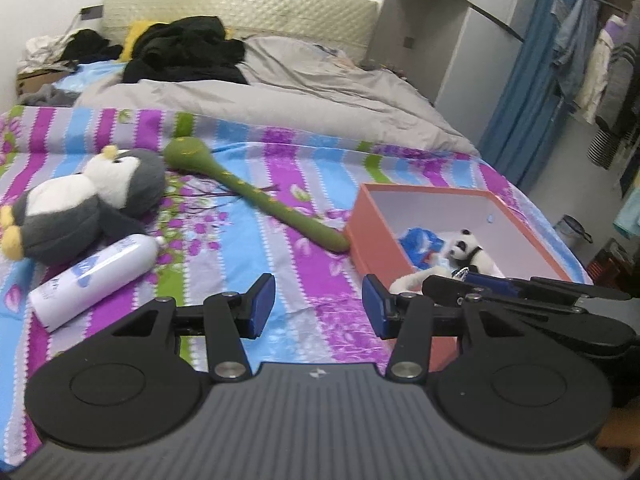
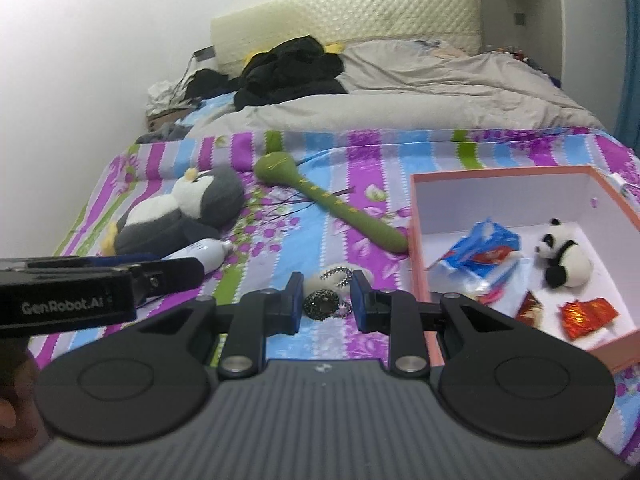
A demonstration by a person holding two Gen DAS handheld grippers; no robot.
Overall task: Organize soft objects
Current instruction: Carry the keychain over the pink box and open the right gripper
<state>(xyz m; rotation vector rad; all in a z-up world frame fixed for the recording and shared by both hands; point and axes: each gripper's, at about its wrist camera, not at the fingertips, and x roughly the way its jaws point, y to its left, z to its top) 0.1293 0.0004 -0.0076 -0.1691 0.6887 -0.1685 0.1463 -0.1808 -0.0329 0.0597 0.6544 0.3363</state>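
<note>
My right gripper [image 2: 326, 304] is shut on a small white plush keychain [image 2: 340, 276] with a dark round part and a metal chain, held above the striped bedsheet just left of the orange box [image 2: 416, 240]. From the left wrist view the same keychain [image 1: 412, 280] hangs at the right gripper [image 1: 440, 286] by the box's [image 1: 376, 232] near corner. My left gripper [image 1: 320, 306] stands open over the sheet with nothing between its pads. A panda plush [image 2: 564, 260] and a blue tissue pack [image 2: 480, 252] lie in the box. A grey penguin plush [image 1: 88, 200] and a long green plush [image 1: 256, 196] lie on the bed.
A white bottle [image 1: 96, 276] lies by the penguin. Red wrappers [image 2: 584, 312] sit in the box. A grey duvet [image 1: 320, 84] and black clothes [image 1: 184, 48] cover the far half of the bed. Hanging clothes [image 1: 592, 60] and a blue curtain stand at the right.
</note>
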